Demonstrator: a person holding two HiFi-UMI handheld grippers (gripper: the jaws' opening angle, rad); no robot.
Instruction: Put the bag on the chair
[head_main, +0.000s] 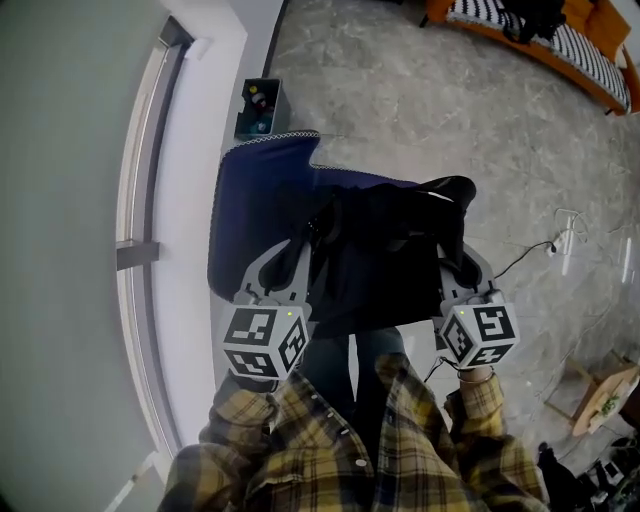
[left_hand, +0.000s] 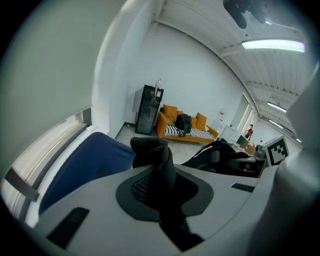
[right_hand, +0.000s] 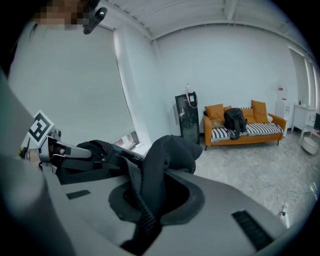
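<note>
over the blue chair (head_main: 250, 200) by the window, the black bag (head_main: 385, 265) hangs spread wide, left gripper (left_hand: 159, 172) and right gripper (right_hand: 150, 185) each pinched shut on its upper edge, likely so it lands flat.

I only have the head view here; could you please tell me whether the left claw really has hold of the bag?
Observer: Yes. In the left gripper view the left claw is shut on a black fold of the bag.
Operator: Thank you. And how about the right one?
Observer: In the right gripper view the right claw is shut on the bag's padded strap, and ribbed webbing runs down between its jaws.
</note>
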